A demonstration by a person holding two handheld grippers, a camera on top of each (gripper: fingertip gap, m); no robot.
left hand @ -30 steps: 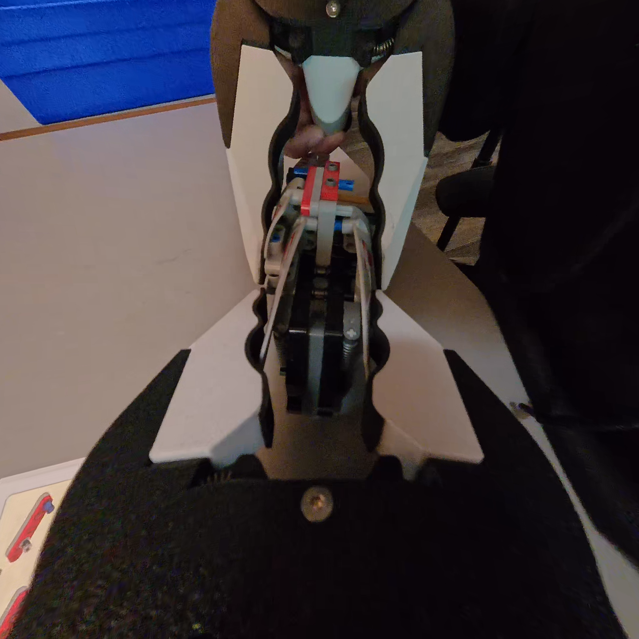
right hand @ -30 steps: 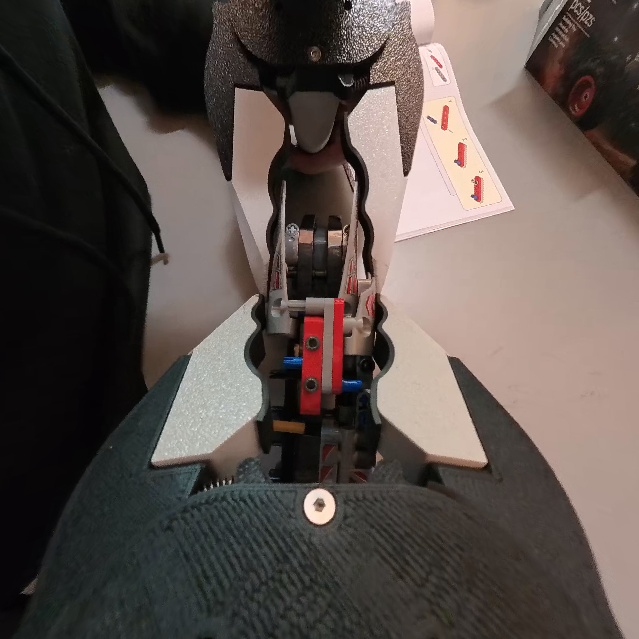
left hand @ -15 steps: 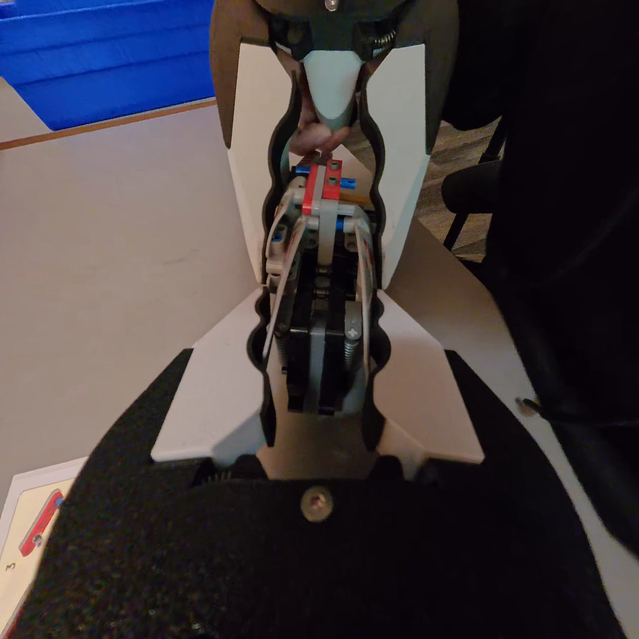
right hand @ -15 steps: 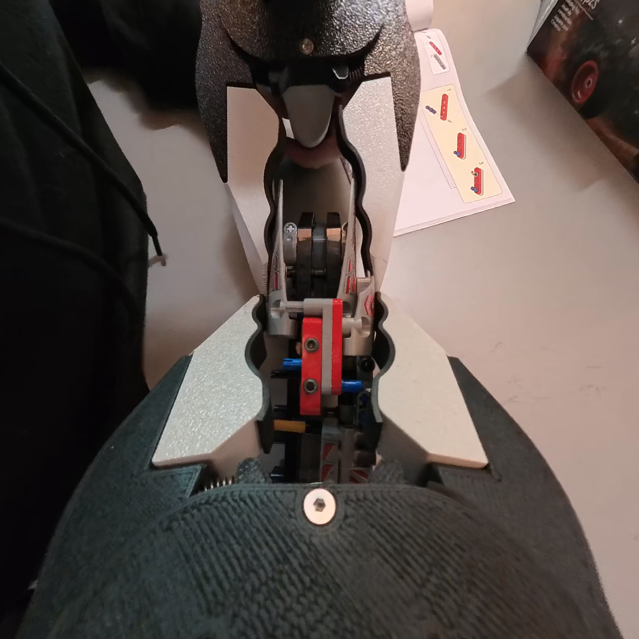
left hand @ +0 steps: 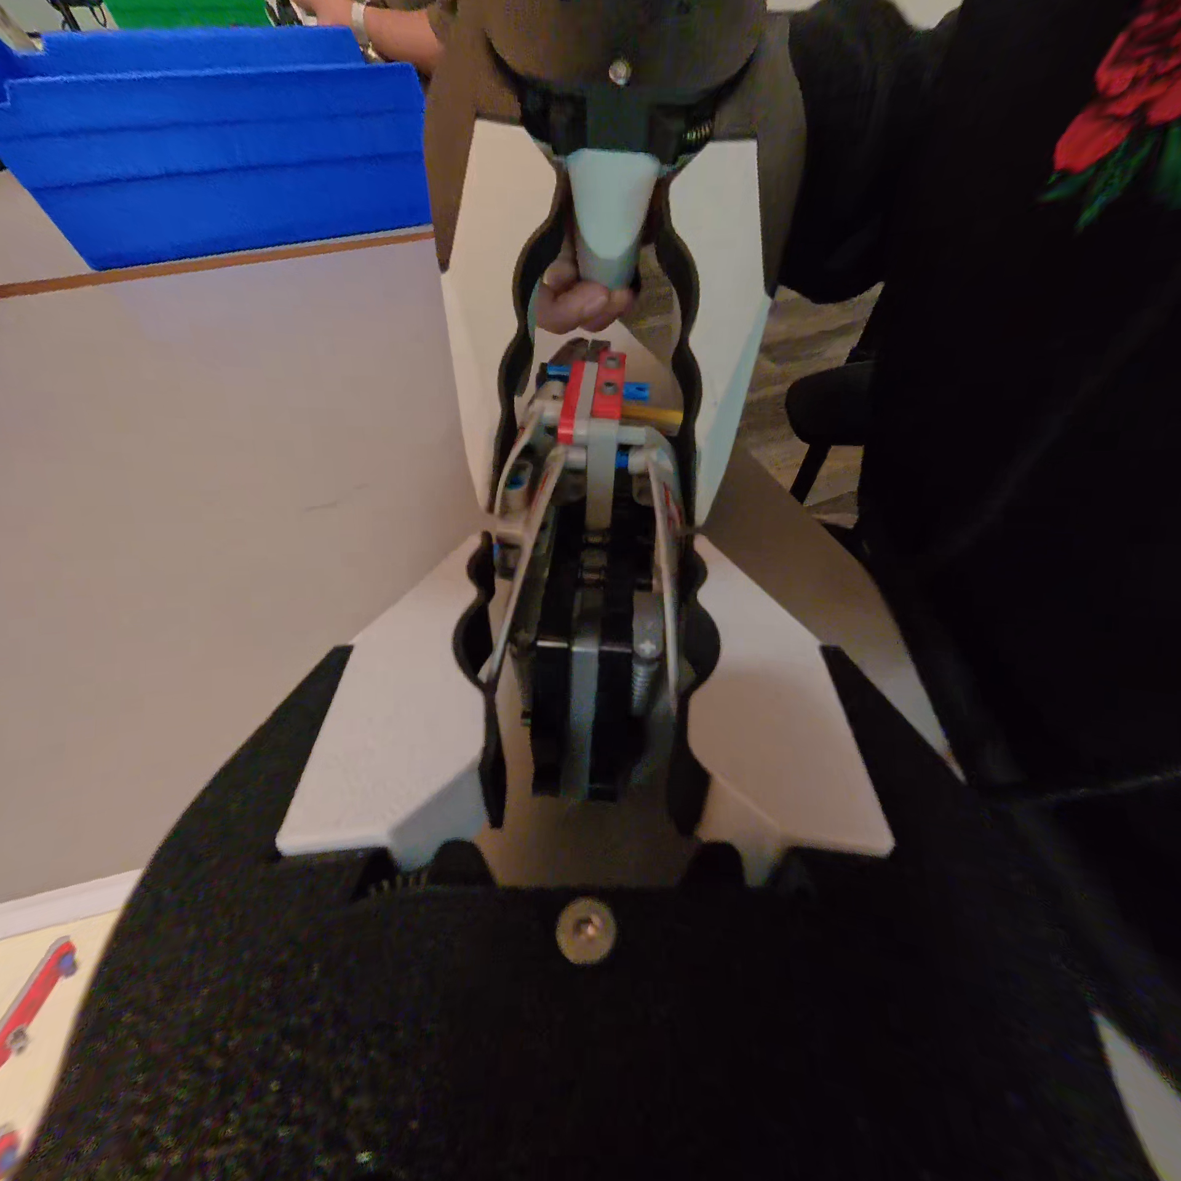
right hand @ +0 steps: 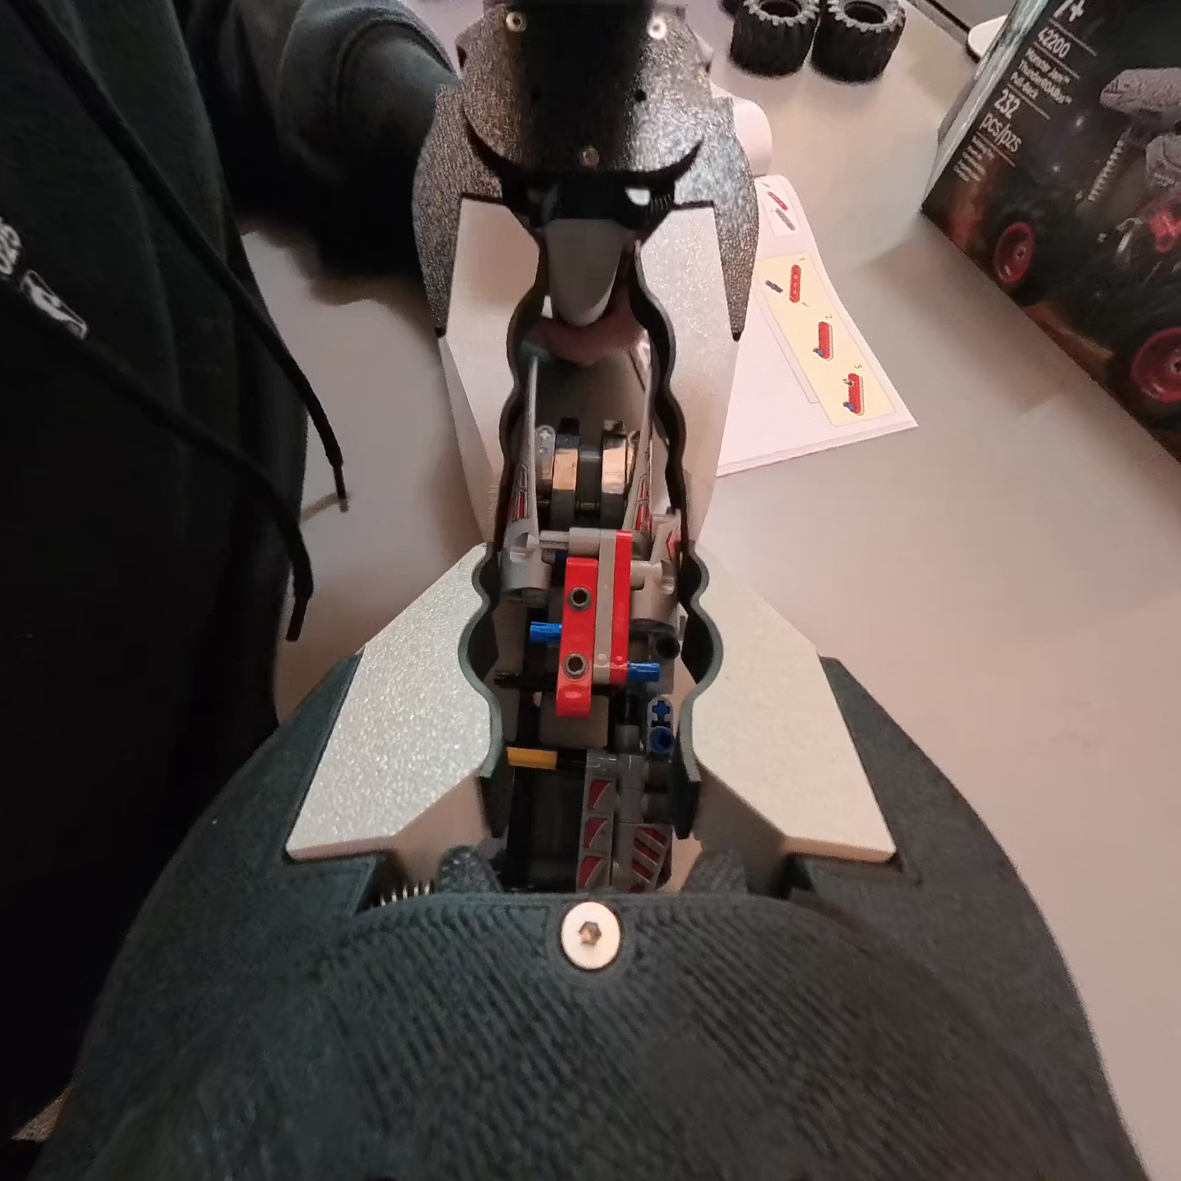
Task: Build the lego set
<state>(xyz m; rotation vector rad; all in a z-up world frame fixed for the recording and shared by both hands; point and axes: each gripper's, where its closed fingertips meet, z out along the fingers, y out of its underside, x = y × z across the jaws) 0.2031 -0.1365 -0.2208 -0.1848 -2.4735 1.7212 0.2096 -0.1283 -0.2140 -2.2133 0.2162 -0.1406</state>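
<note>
A partly built lego model (left hand: 588, 671) of black, grey and red parts with blue pins is held between both grippers, above the table. In the left wrist view my left gripper (left hand: 588, 543) is shut on the model's black and grey end. The right gripper (left hand: 594, 511) comes in from the top and meets it tip to tip. In the right wrist view my right gripper (right hand: 588, 556) is shut on the end of the model (right hand: 578, 639) with the red beam. The left gripper (right hand: 588, 530) faces it from above.
A blue bin (left hand: 211, 140) stands at the table's far edge. An open instruction booklet (right hand: 824, 358), the set's box (right hand: 1073, 192) and two black tyres (right hand: 811, 32) lie to the right. The person's dark clothing (right hand: 128, 383) is close by. A chair (left hand: 824, 396) stands beyond the table.
Both grippers stay shut on the model. The pair has shifted and tilted a little, so the tyres, more of the box and more of the blue bin have come into view.
</note>
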